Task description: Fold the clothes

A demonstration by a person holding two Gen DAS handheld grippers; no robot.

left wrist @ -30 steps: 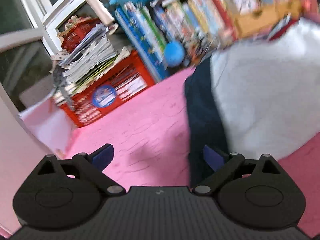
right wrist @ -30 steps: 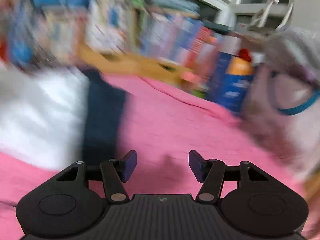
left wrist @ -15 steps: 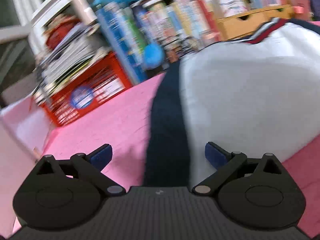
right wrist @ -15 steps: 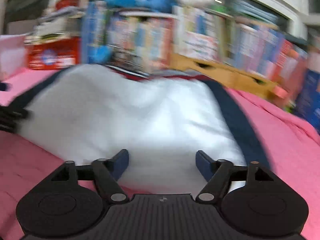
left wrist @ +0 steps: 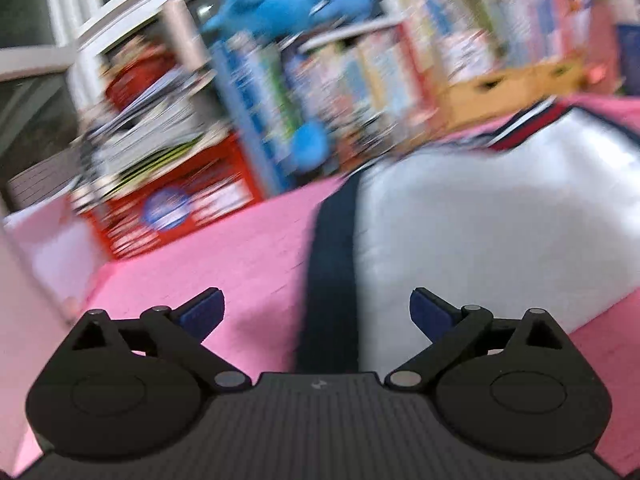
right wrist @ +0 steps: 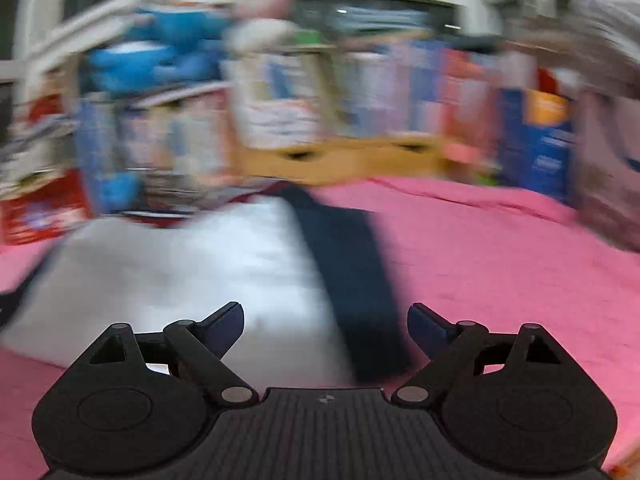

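Since half a second ago, our right gripper point(right wrist: 324, 320) has swung rightward: the garment's navy side band point(right wrist: 352, 280) now sits between its fingers. Left gripper point(left wrist: 316, 308) view shifted slightly; the band there lies between the fingers too. Both sets of fingers are spread wide, holding nothing. White garment point(left wrist: 480, 232) lies spread on the pink sheet point(left wrist: 224, 256), striped collar toward the bookshelf point(left wrist: 400, 72). Room: blurred books, blue plush toy point(left wrist: 280, 0) on top, red crate point(left wrist: 180, 204) with stacked papers, yellow drawer unit point(right wrist: 340, 160).
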